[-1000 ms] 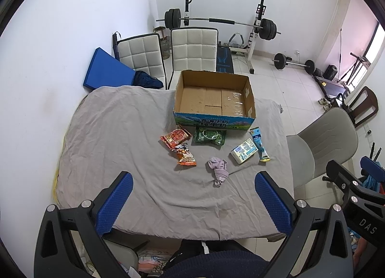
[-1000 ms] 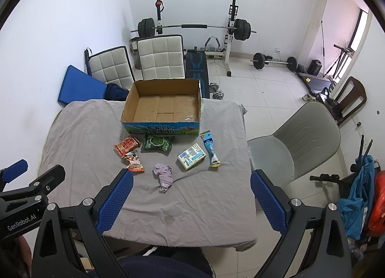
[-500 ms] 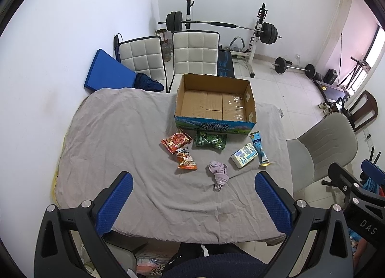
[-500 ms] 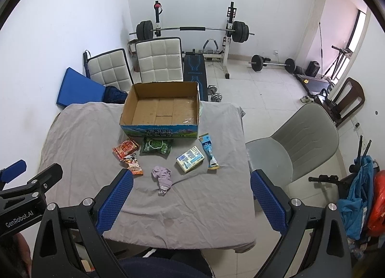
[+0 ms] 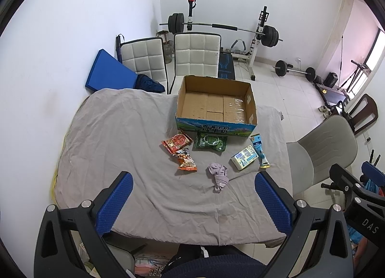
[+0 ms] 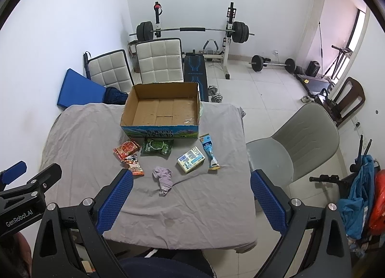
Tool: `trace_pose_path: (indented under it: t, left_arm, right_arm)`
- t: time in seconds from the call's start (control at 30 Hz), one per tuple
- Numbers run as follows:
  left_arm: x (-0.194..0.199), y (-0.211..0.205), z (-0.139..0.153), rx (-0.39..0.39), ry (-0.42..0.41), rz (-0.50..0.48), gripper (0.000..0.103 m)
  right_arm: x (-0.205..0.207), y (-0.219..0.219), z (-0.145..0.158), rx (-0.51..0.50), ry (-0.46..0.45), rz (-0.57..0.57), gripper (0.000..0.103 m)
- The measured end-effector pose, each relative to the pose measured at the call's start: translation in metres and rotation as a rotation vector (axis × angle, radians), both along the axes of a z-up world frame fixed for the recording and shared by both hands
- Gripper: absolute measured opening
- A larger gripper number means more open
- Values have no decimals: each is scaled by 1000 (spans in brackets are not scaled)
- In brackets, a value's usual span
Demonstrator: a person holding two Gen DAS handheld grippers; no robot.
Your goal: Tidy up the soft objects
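while white walls and a pale tiled floor fill most of both views, the centre belongs to a table under a wrinkled grey cloth. at the top centre a barbell on its rack stands against the far wall, with a weight bench in front of it and a smaller barbell lying on the floor toward the upper right. two white quilted chairs back onto the far edge of the table, a blue mat leans on the wall at the upper left, and a grey shell chair sits at the right side of the table.

on the cloth, an open cardboard box rests toward the far edge, centre of the frame, nothing inside it. the soft objects lie in a loose row just below it: a green packet touching the box front, a red snack bag to its left with an orange snack bag overlapping its lower corner, a white and blue pack to the right, and a slim blue sachet beside that. a crumpled lilac cloth sits lowest, apart from the others.

along the bottom of each view, the left gripper and right gripper hang above the near table edge, blue pads spread wide and grasping nothing.
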State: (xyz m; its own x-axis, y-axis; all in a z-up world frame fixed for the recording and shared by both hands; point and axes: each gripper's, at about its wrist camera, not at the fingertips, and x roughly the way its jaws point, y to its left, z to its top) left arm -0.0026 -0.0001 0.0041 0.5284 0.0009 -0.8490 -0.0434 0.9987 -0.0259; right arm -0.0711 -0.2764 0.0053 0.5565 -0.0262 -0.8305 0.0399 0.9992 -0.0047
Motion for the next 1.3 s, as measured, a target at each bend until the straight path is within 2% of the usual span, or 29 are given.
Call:
trace_pose_path:
  t: [0.97, 1.13, 1.3]
  left_arm:
    - [-3, -2, 6, -2, -13, 4, 103]
    - [-3, -3, 6, -2, -13, 4, 103]
    - [16, -13, 0, 1, 0, 12, 103]
  right_arm:
    - [-3, -1, 4, 20, -20, 11, 100]
    - [2, -4, 1, 30, -12, 10, 100]
    - [22, -16, -14, 57, 24, -5, 100]
